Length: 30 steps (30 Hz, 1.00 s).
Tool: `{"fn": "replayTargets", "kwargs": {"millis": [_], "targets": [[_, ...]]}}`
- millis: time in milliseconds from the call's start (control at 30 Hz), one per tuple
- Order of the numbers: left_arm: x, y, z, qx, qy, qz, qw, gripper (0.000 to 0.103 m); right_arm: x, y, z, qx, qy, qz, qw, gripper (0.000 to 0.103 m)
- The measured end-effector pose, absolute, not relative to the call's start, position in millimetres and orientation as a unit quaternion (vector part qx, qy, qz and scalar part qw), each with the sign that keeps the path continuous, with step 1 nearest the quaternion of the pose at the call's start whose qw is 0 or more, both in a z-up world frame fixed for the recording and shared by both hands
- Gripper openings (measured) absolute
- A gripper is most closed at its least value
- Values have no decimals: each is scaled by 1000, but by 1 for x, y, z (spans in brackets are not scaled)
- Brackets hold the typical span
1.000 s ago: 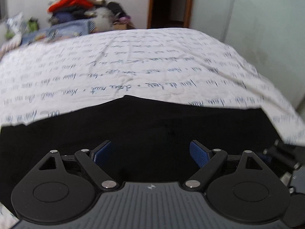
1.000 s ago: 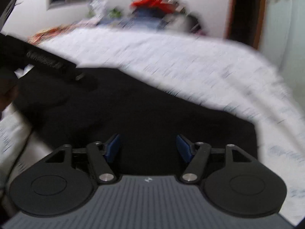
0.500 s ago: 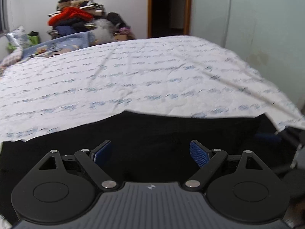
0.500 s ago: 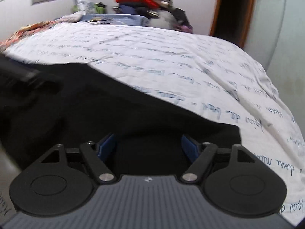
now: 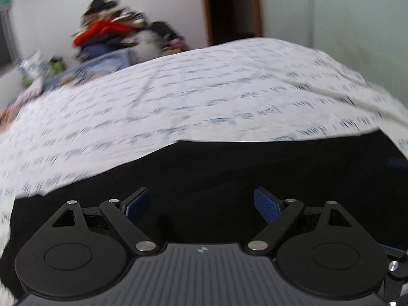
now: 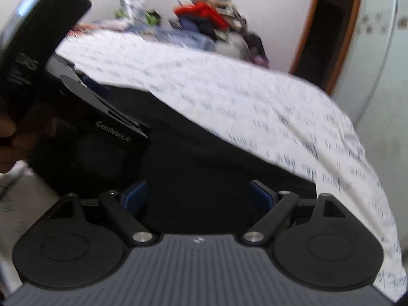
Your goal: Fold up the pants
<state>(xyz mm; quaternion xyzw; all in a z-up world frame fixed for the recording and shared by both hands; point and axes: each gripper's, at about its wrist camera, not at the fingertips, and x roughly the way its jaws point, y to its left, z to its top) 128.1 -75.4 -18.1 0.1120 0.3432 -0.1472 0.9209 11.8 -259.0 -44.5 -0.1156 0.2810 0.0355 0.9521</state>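
A: What is hidden or hard to make out?

B: The bed (image 5: 204,97) is covered by a white sheet printed with lines of script, and the writing is smeared by blur in both views. The black pants (image 5: 229,173) are laid flat along the near edge of the bed; their near part is cut off behind the gripper bodies, and no seams or folds can be made out in the dark cloth.

A: What else is seen around them?

B: A pile of clothes (image 5: 109,35) with something red on top is stacked against the far wall, beside a dark doorway (image 5: 230,7). In the right wrist view, the left side of the pants is blocked by the left gripper's black body.

A: And the fingers?

B: The left gripper (image 5: 201,204) is held wide apart over the pants, nothing between its blue pads (image 5: 266,204). The right gripper (image 6: 197,197) is likewise spread wide above the cloth, with nothing gripped.
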Motion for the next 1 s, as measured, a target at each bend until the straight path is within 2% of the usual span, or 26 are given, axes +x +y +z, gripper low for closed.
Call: {"fn": "replayTargets", "kwargs": {"millis": [67,100,133,167,233,733,933,1000], "targets": [[135,-53,-14,76,361,-138,919,89,6,-243,-38,-118,265,64,955,52],[138,-43,-13,57,369,-136,918,89,4,-232,-37,-130,260,84,953,44],[141,-35,-13,40,375,-135,916,89,2,-221,-39,-148,256,98,950,32],[143,-28,-13,25,381,-132,915,89,1,-210,-41,-170,255,114,945,23],[144,-20,-15,10,391,-128,911,89,0,-192,-50,-204,264,134,933,17],[138,-53,-7,31,383,-181,905,89,11,-175,-60,-237,278,137,921,17],[151,-98,-21,93,381,-207,896,89,12,-167,-65,-260,272,131,917,17],[155,-108,-33,108,391,-207,890,85,14,-163,-68,-271,269,124,916,17]]}}
